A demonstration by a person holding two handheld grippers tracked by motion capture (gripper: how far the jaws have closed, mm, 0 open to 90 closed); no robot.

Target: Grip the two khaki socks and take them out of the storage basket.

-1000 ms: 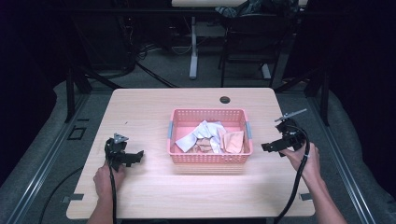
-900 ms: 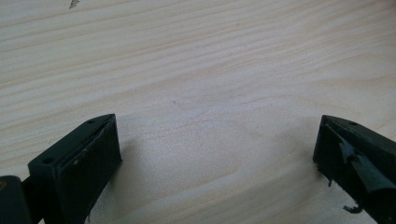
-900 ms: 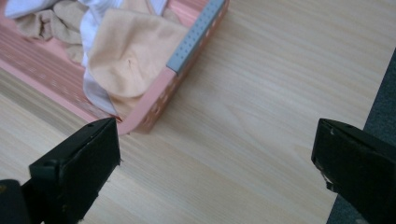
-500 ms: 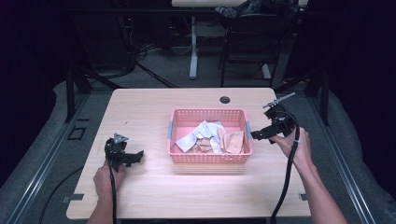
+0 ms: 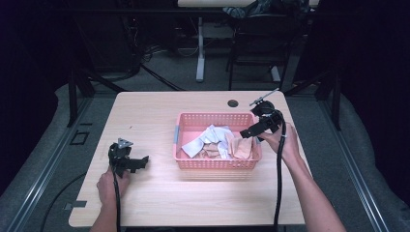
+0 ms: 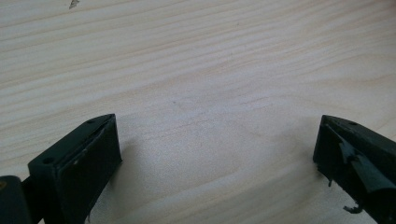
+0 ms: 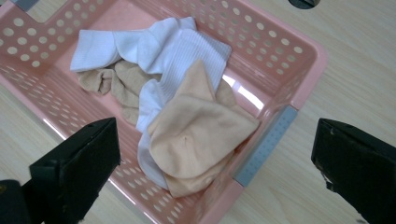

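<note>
Right gripper view, fingers spread wide above perforated pink plastic basket, crumpled ribbed socks

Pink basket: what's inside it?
The pink basket holds white socks and tan socks in a loose pile; whatever lies beneath the pile is covered.

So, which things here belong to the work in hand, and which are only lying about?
Part of the work:
- right gripper, open above the basket
- pink basket
- beige sock
- white socks

Only lying about:
- left gripper, open, low over the bare table
- black round cap in the table's far edge
</note>
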